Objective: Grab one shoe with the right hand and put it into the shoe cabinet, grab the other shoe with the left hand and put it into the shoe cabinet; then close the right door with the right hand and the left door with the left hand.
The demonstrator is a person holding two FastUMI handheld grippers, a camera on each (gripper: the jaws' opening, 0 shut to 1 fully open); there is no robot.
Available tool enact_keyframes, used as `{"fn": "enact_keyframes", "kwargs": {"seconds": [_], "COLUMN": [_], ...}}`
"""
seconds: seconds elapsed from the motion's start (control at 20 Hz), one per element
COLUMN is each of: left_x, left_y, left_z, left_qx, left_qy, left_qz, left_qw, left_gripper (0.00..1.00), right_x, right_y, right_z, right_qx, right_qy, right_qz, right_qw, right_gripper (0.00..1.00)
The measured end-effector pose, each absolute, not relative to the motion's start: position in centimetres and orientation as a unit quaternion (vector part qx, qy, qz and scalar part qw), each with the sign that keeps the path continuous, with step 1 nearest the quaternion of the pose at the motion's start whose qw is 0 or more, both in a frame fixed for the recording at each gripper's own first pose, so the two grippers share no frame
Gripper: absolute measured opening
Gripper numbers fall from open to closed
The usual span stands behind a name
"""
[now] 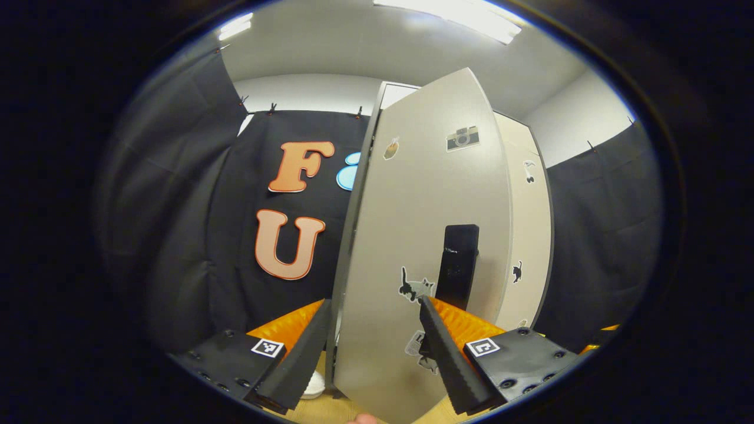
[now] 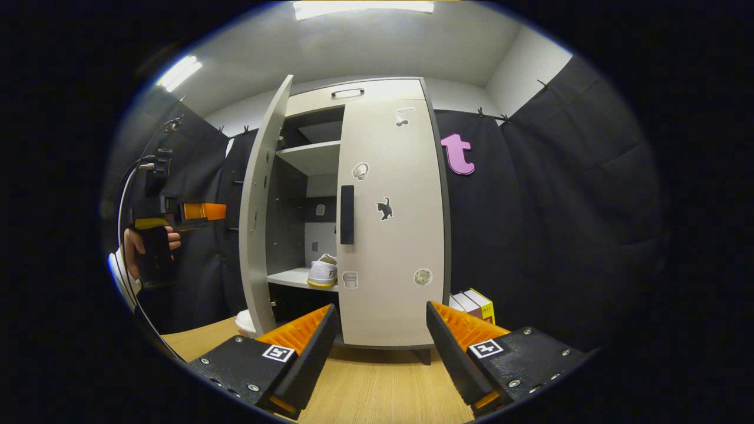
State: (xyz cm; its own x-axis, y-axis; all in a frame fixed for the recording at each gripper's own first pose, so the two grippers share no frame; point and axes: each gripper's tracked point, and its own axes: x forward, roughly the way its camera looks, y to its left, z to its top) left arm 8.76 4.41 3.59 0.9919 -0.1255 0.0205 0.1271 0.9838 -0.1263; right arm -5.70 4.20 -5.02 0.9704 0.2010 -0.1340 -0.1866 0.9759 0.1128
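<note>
In the right gripper view the shoe cabinet (image 2: 377, 91) stands ahead. Its right door (image 2: 392, 235) lies flush and its left door (image 2: 262, 224) swings out toward me. A white shoe (image 2: 323, 272) rests on the middle shelf, half hidden by the right door. My right gripper (image 2: 380, 347) hangs open and empty above the floor, short of the cabinet. In the left gripper view the left door's outer face (image 1: 412, 224) with its black handle (image 1: 459, 265) is very close. My left gripper (image 1: 374, 353) is open just before it, holding nothing. A hand holds the left gripper (image 2: 203, 211) left of the door.
A white rounded object (image 2: 244, 323) lies on the wooden floor (image 2: 377, 388) by the open door's foot, and again as the white object (image 1: 312, 386). Small boxes (image 2: 471, 303) stand right of the cabinet. Black cloth walls close in on both sides.
</note>
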Motion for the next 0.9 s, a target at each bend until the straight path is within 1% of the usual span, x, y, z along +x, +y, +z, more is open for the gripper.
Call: {"fn": "enact_keyframes", "kwargs": {"seconds": [0.05, 0.1, 0.2, 0.25, 0.4, 0.45, 0.55, 0.7, 0.9], "left_x": [9.0, 9.1, 9.1, 9.2, 10.0, 10.3, 11.2, 12.3, 14.2], "left_y": [4.0, 3.6, 2.4, 1.8, -0.4, -1.2, -2.7, -4.1, -4.9], "left_z": [3.6, 3.8, 4.7, 4.9, 4.6, 4.4, 4.2, 3.8, 3.1], "left_qx": [-0.057, -0.053, -0.055, -0.056, -0.056, -0.057, -0.054, -0.046, -0.041], "left_qy": [-0.008, -0.011, -0.024, -0.027, -0.017, -0.013, -0.009, -0.003, 0.005], "left_qz": [-0.065, -0.067, -0.08, -0.088, -0.109, -0.116, -0.127, -0.133, -0.125], "left_qw": [0.996, 0.996, 0.995, 0.994, 0.992, 0.992, 0.99, 0.99, 0.991], "left_gripper": [0.96, 0.99, 0.94, 0.96, 0.94, 0.96, 0.96, 0.96, 0.96], "right_x": [-5.8, -5.8, -5.9, -5.9, -5.8, -5.8, -5.8, -5.8, -5.9], "right_y": [3.8, 3.6, 3.1, 2.9, 2.7, 2.5, 2.1, 1.3, 0.2], "right_z": [-5.0, -5.1, -5.0, -5.1, -5.2, -5.2, -5.2, -5.1, -5.2], "right_qx": [0.049, 0.049, 0.049, 0.05, 0.051, 0.051, 0.052, 0.052, 0.057], "right_qy": [0.073, 0.074, 0.074, 0.074, 0.076, 0.076, 0.075, 0.074, 0.074], "right_qz": [0.094, 0.089, 0.082, 0.079, 0.075, 0.073, 0.068, 0.059, 0.046], "right_qw": [0.992, 0.992, 0.993, 0.993, 0.993, 0.993, 0.993, 0.994, 0.995], "right_gripper": [0.92, 0.92, 0.92, 0.92, 0.92, 0.92, 0.92, 0.92, 0.92]}}
